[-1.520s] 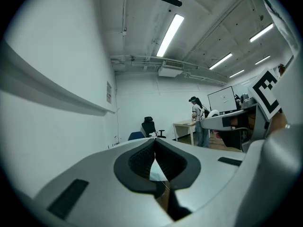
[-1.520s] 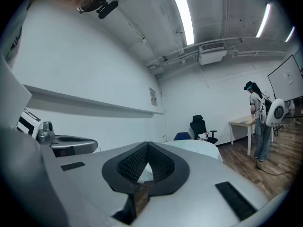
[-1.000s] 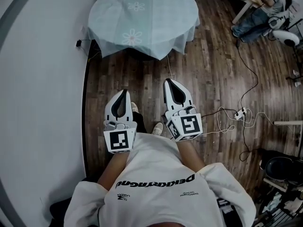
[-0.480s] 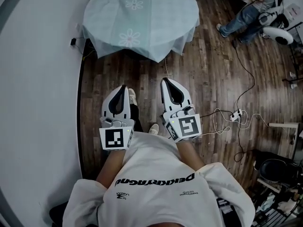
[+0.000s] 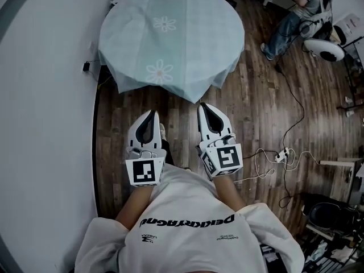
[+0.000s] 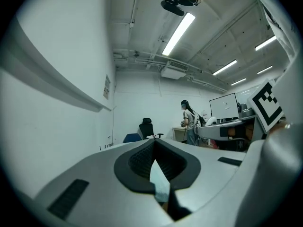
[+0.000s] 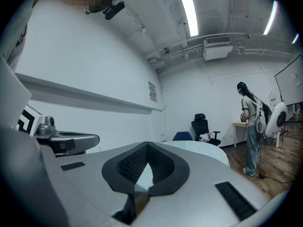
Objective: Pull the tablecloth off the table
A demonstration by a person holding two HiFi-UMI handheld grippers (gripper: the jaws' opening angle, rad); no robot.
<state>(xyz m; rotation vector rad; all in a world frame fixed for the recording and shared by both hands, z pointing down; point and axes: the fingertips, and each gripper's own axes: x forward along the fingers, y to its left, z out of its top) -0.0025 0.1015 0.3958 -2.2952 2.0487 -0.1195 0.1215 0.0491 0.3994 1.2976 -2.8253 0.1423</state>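
A round table under a pale blue tablecloth (image 5: 170, 33) with daisy prints stands ahead of me on the wood floor; the cloth hangs in points over the near edge. My left gripper (image 5: 150, 114) and right gripper (image 5: 205, 106) are side by side, both shut and empty, tips pointing at the table and just short of the cloth's hanging corner. In the left gripper view the jaws (image 6: 154, 141) meet, and a sliver of cloth (image 6: 158, 176) shows behind them. In the right gripper view the shut jaws (image 7: 147, 144) have the tablecloth (image 7: 199, 148) beyond them.
A white curved wall (image 5: 45, 124) runs close along the left. A person (image 5: 290, 21) stands at a desk at the far right. Cables and a power strip (image 5: 281, 155) lie on the floor to the right. A black office chair (image 7: 202, 126) stands behind the table.
The table has come nearer and lower in the head view, so both grippers now sit closer to the cloth's near edge. Both grippers have stayed shut.
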